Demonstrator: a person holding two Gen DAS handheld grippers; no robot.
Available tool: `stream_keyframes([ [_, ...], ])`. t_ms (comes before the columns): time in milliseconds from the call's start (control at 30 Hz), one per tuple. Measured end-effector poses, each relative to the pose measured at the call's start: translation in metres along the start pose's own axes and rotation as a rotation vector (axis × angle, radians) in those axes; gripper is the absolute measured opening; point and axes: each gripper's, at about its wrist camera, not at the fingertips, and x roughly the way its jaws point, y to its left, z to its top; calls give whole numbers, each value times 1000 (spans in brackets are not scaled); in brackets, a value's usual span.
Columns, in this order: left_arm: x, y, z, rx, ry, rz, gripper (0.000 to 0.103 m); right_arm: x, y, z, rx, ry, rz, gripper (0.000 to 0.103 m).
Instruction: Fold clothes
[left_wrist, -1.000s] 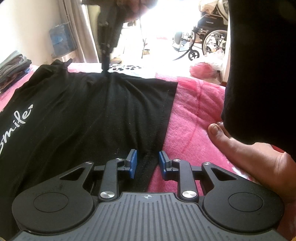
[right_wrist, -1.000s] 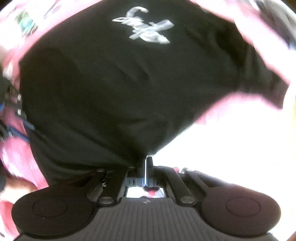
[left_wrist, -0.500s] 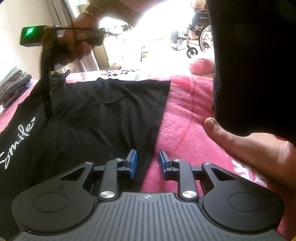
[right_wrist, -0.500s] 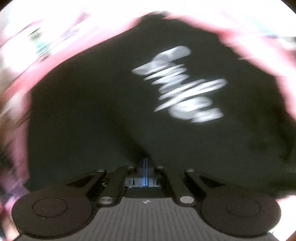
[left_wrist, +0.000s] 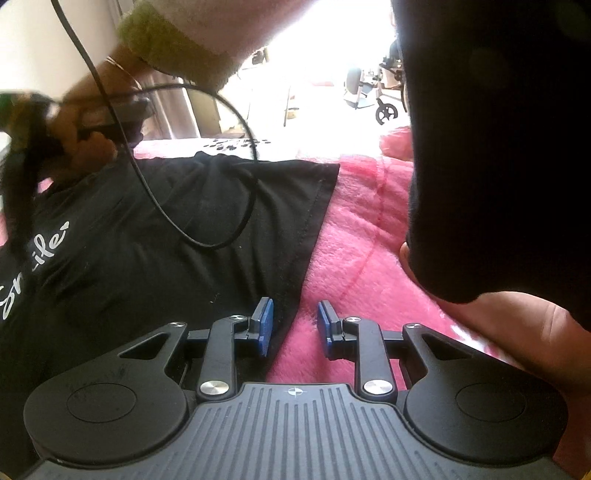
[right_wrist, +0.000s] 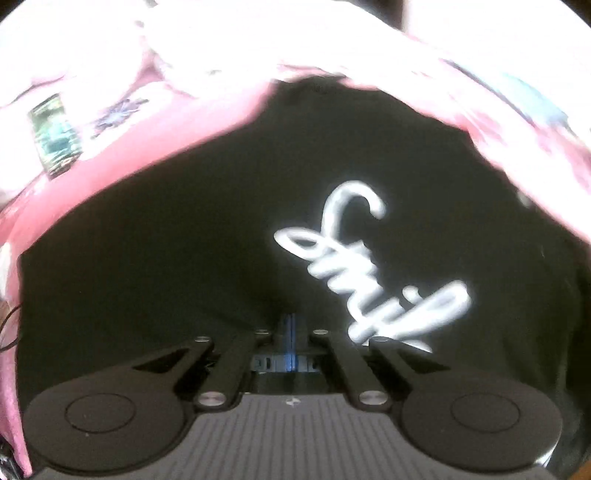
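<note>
Pink fleece blanket (left_wrist: 369, 236) is covered by one black printed T-shirt (left_wrist: 166, 236); left gripper (left_wrist: 291, 325) released over its hem, right gripper (right_wrist: 291, 328) clenched on its fabric.

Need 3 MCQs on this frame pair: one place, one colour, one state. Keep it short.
1. Where does the shirt lie?
A. on a pink blanket
B. on a wooden floor
C. on a hanger

2. Colour of the shirt's lettering?
A. yellow
B. white
C. red

3. Left gripper fingers?
A. apart, holding nothing
B. closed on a sock
C. closed on a cable

Key: A, the blanket shows pink around the shirt; B, the script reads white on black; A, blue pads stand apart over the shirt's edge.
</note>
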Motion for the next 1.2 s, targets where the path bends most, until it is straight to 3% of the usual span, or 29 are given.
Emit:
stream_keyframes([
  [100,0,1,-1,-13,-6,-5,25,17,58,14,-191,53,260,0],
  [133,0,1,-1,-17,-9,-7,25,27,66,18,-218,54,268,0],
  [200,0,0,-2,-20,-12,-9,25,48,66,25,-223,36,203,0],
  [333,0,1,-2,-22,-17,-15,25,54,5,43,56,-100,-47,0],
  [367,0,1,-3,-21,-18,-17,25,50,4,47,62,-123,-95,0],
  [400,0,1,-3,-23,-19,-20,25,48,11,49,18,-126,-78,0],
  [433,0,2,-3,-25,-20,-22,25,49,23,52,-25,-109,0,0],
  [533,1,3,-4,-33,-24,-28,26,67,77,55,-198,31,343,0],
  [567,1,3,-4,-34,-25,-29,26,75,97,55,-274,74,420,0],
  [600,1,2,-4,-33,-27,-30,26,84,111,55,-337,85,431,0],
  [700,2,1,-3,-30,-29,-31,26,102,74,76,-136,-20,355,0],
  [800,1,2,-3,-29,-29,-36,26,92,23,89,82,-184,90,1],
  [833,1,3,-3,-30,-29,-39,26,90,14,90,123,-197,81,1],
  [967,0,4,-4,-40,-31,-48,26,100,72,97,-87,-47,431,2],
  [1000,0,4,-4,-40,-33,-48,26,108,85,99,-127,-18,482,3],
  [1100,0,4,-6,-46,-40,-50,27,141,117,107,-213,50,567,0],
  [1167,-1,5,-8,-52,-44,-52,27,147,91,121,-98,-21,525,0],
  [1200,-1,6,-9,-54,-45,-54,27,146,76,126,-46,-68,461,0],
])
